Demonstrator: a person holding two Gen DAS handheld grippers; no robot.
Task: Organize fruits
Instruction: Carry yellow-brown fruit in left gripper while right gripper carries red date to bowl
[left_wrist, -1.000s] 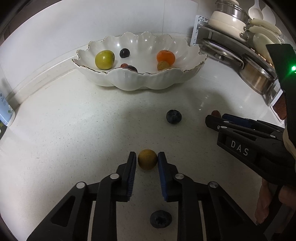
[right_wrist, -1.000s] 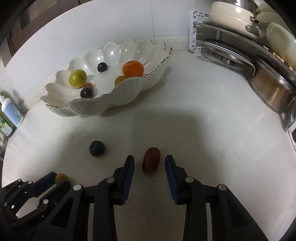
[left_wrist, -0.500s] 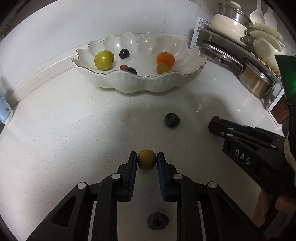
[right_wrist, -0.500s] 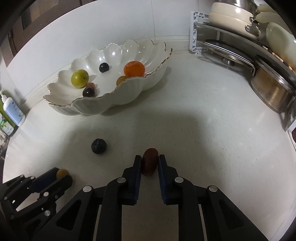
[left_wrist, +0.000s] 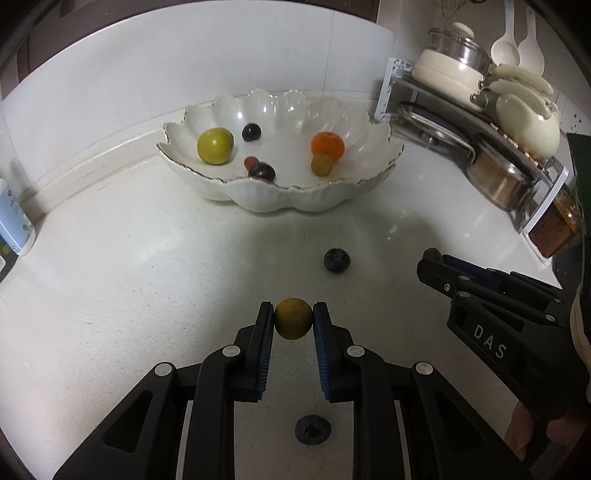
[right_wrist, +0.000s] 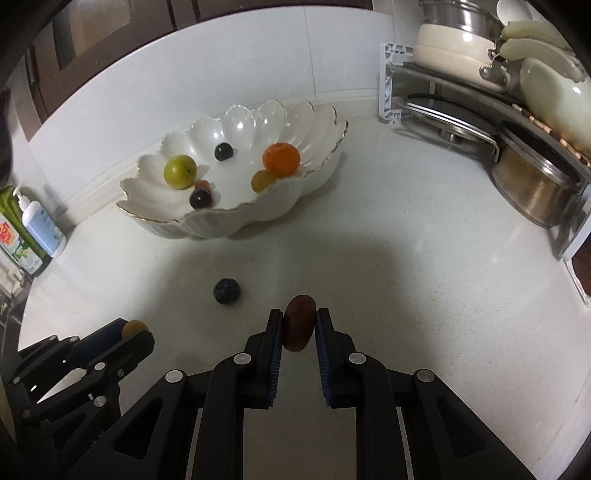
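White speckled countertop ran back to a tiled wall in the left wrist view, with a rack of pots at the right and a bottle at the left edge. Against the wall sat the scalloped white bowl, holding a green fruit, an orange fruit and several small dark ones, so it was evidently the collecting place. The left gripper was clamped on a small yellow-brown fruit, pinched at its widest part, probably so that the round skin would not slip. One blueberry lay loose on the counter ahead, another beneath the fingers. At the right, the right gripper showed a reddish tip at its nose.

From the right wrist view the same counter curved past soap bottles at the left and a steel pot at the right. Here the right gripper was closed on an oblong red-brown fruit, gripped across its narrow sides, its jaws having just come together on it. The bowl stood well apart ahead, and the blueberry lay between.
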